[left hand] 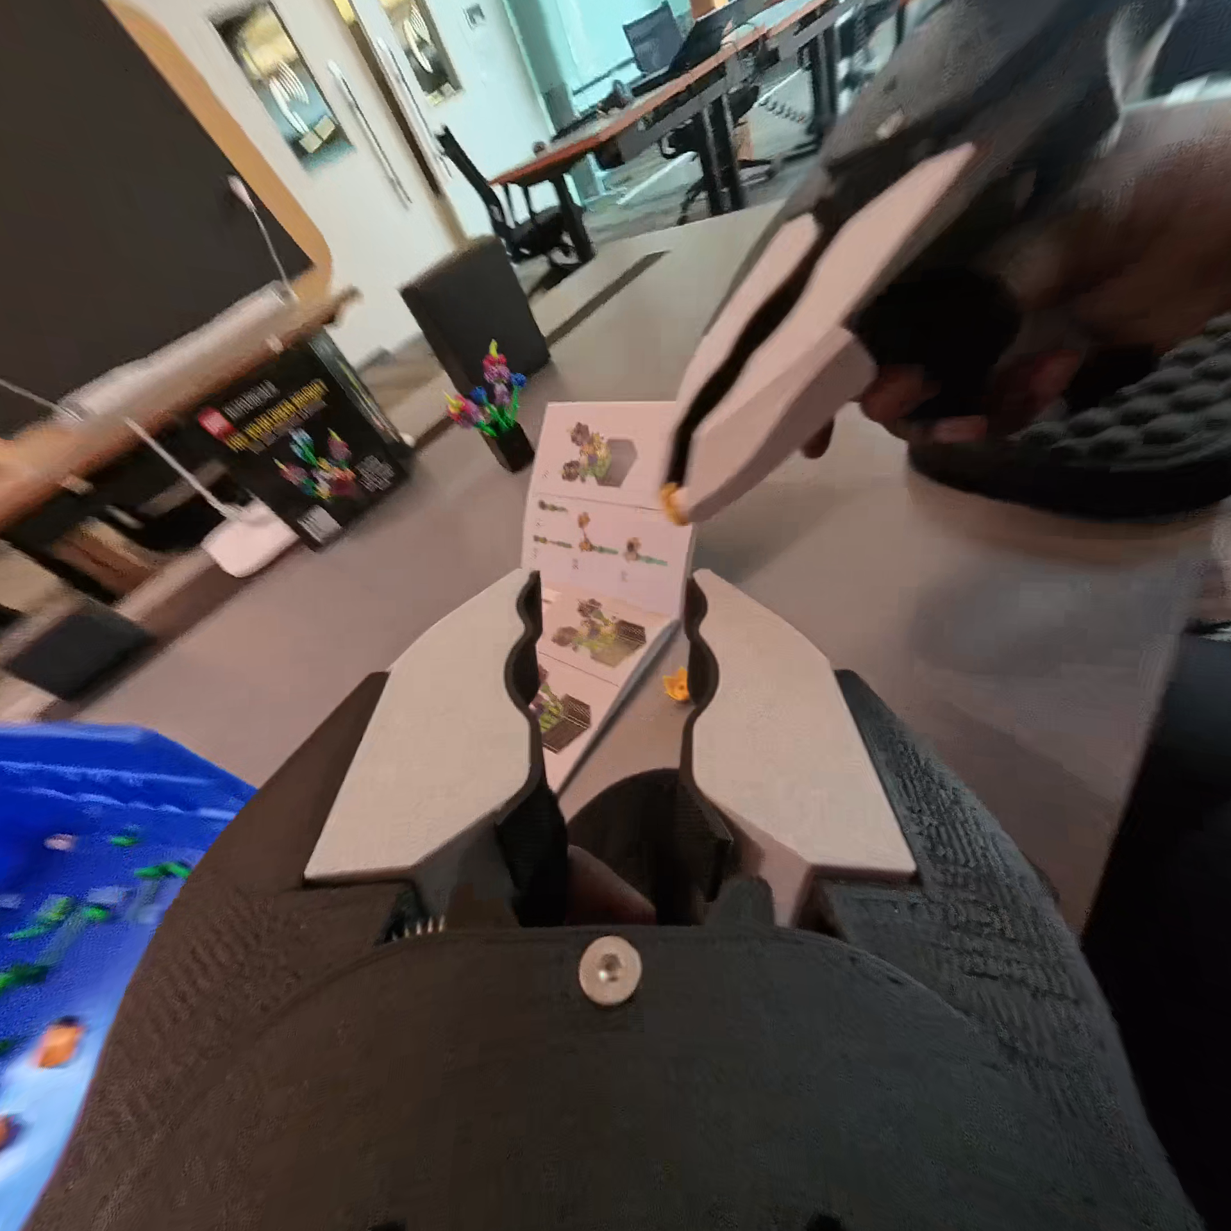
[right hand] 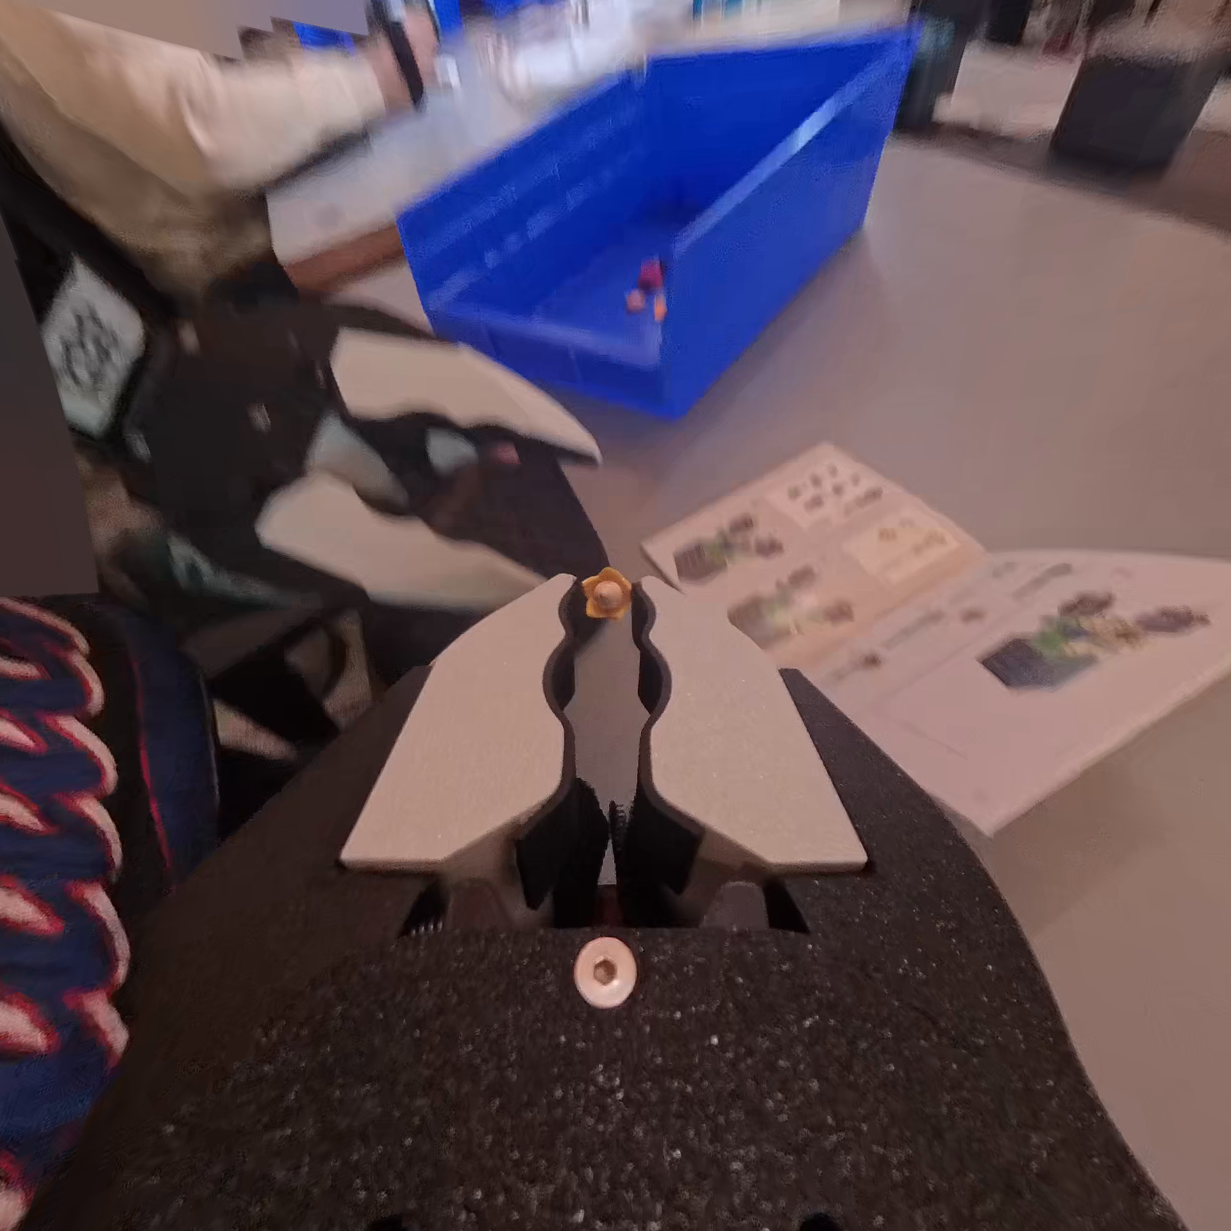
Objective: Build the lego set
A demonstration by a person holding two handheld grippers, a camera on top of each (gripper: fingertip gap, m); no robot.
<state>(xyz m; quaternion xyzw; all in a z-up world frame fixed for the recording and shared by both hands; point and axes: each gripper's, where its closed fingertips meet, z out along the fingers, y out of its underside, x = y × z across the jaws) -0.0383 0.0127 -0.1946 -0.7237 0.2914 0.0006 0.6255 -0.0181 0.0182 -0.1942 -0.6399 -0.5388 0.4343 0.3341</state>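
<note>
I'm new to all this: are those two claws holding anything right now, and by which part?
The right gripper pinches a small orange flower piece by its sides at its fingertips. The left gripper is open and empty.

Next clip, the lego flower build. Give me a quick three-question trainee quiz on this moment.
1. True or false: the right claw grips a small orange flower piece.
2. Is the left claw open or shut?
3. What lies open on the table beside the blue bin: A) instruction booklet, B) laptop, C) cloth?

Key: 1 true; 2 open, holding nothing; 3 A.
</note>
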